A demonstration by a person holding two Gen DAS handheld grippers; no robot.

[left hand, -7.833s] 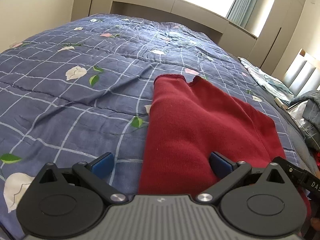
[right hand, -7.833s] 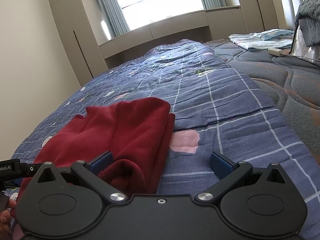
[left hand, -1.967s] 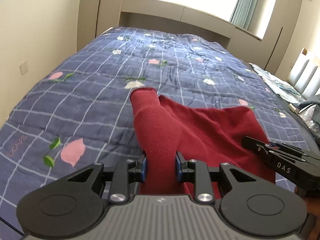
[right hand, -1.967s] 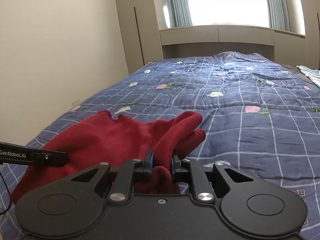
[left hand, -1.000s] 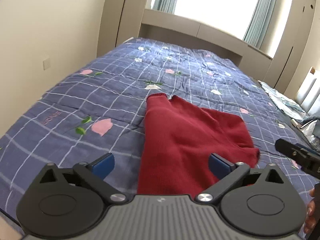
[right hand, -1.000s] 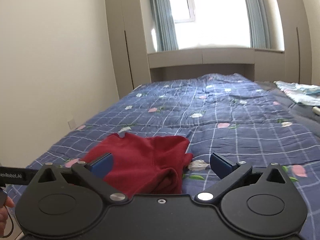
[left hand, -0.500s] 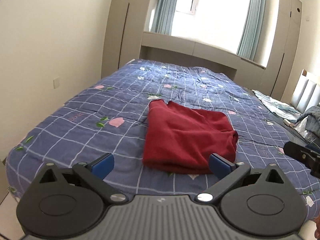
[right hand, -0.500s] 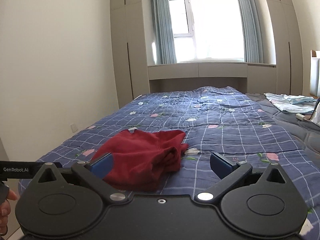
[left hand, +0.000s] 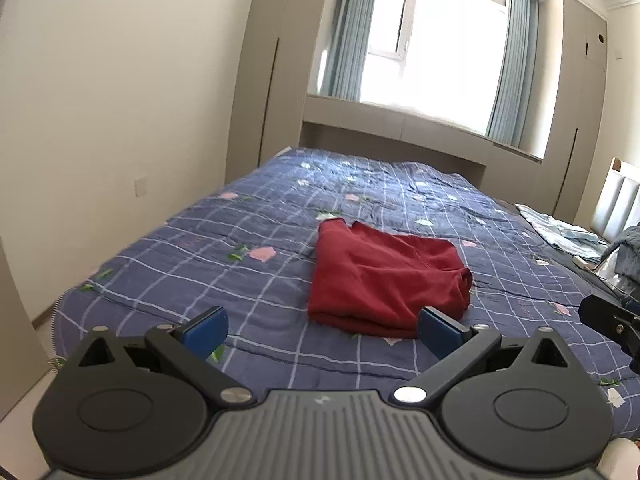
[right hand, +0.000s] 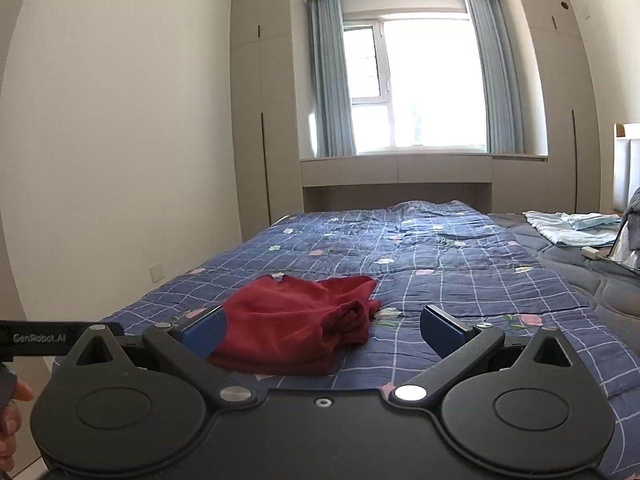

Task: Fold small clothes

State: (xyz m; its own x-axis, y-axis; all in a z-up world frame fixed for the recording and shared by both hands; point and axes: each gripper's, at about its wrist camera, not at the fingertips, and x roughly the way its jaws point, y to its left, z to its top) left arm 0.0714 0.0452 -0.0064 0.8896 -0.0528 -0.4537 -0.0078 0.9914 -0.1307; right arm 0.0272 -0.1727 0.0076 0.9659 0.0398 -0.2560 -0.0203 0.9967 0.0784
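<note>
A dark red knit garment (left hand: 384,276) lies folded into a thick rectangle on the blue checked floral quilt (left hand: 248,232), near the bed's foot. The right wrist view shows the same red garment (right hand: 296,322) with a bunched edge at its right side. My left gripper (left hand: 322,330) is open and empty, held back from the bed, well short of the cloth. My right gripper (right hand: 322,326) is also open and empty, off the foot of the bed. The right gripper's black body (left hand: 612,320) shows at the right edge of the left wrist view.
A beige wall (left hand: 120,100) runs along the bed's left side. Wardrobes and a window ledge (right hand: 396,168) stand behind the bed. Light blue bedding (right hand: 568,226) and a grey heap lie on the right. A hand (right hand: 12,412) shows at the lower left.
Both grippers let go of the red garment about a second ago and have drawn back and up from the bed. The garment now lies folded and still.
</note>
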